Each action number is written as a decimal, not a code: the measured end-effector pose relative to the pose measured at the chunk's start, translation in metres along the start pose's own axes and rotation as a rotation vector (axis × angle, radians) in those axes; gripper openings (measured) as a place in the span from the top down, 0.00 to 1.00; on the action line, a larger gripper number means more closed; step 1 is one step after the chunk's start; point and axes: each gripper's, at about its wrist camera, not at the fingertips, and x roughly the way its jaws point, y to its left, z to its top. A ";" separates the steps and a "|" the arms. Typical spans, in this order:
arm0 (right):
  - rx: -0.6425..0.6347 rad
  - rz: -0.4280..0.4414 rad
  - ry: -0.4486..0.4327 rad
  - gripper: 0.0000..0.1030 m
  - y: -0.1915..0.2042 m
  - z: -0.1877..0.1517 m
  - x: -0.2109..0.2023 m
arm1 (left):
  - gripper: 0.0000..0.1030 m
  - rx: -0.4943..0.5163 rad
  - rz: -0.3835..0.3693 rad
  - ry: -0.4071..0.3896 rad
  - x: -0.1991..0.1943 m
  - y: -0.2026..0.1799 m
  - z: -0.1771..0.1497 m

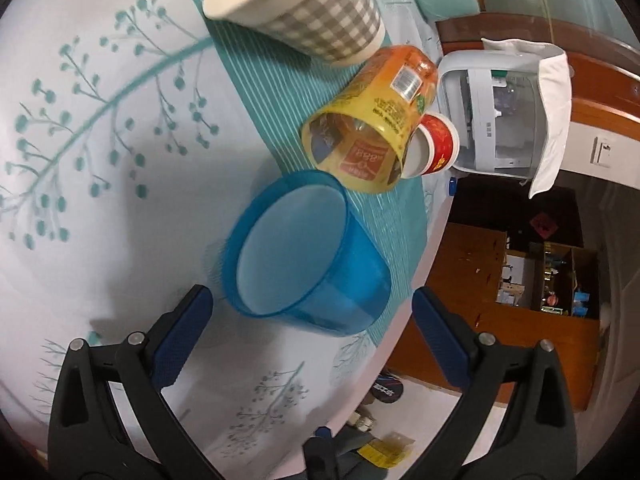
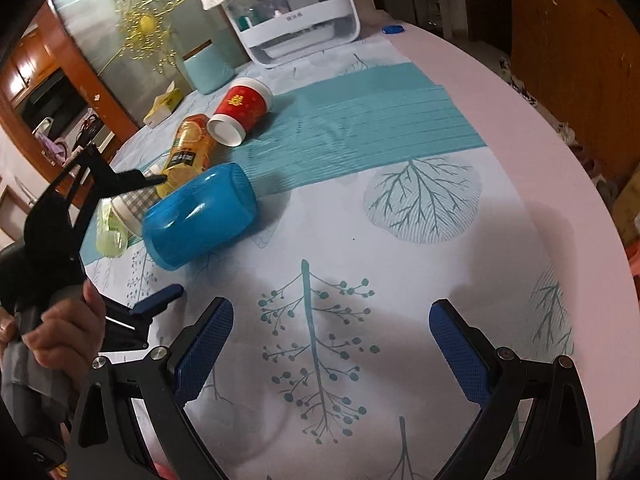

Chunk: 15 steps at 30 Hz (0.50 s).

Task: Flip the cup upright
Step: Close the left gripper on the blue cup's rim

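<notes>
A blue translucent plastic cup lies on its side on the tablecloth, its open mouth turned toward the left wrist camera. My left gripper is open, its blue pads on either side of the cup's near end, not touching it. In the right wrist view the same blue cup lies at the left, with the left gripper spread around it. My right gripper is open and empty over the bare tablecloth, well to the right of the cup.
A yellow-orange cup, a red paper cup and a grey checked paper cup lie on their sides just beyond the blue cup. A white appliance stands at the table's far end. The table edge runs close on the right.
</notes>
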 end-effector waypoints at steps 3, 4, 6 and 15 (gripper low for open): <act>0.019 -0.008 0.013 0.03 -0.001 0.001 0.004 | 0.22 0.002 0.007 -0.009 0.003 -0.006 -0.004; 0.020 -0.010 0.016 0.03 -0.001 0.002 0.004 | 0.28 0.016 0.018 -0.009 0.005 -0.009 -0.004; 0.022 -0.015 0.020 0.03 0.000 0.002 0.005 | 0.33 0.050 0.024 -0.017 0.006 -0.011 -0.004; 0.026 -0.020 0.019 0.03 0.005 -0.003 0.000 | 0.45 0.191 0.036 -0.048 -0.010 -0.021 0.000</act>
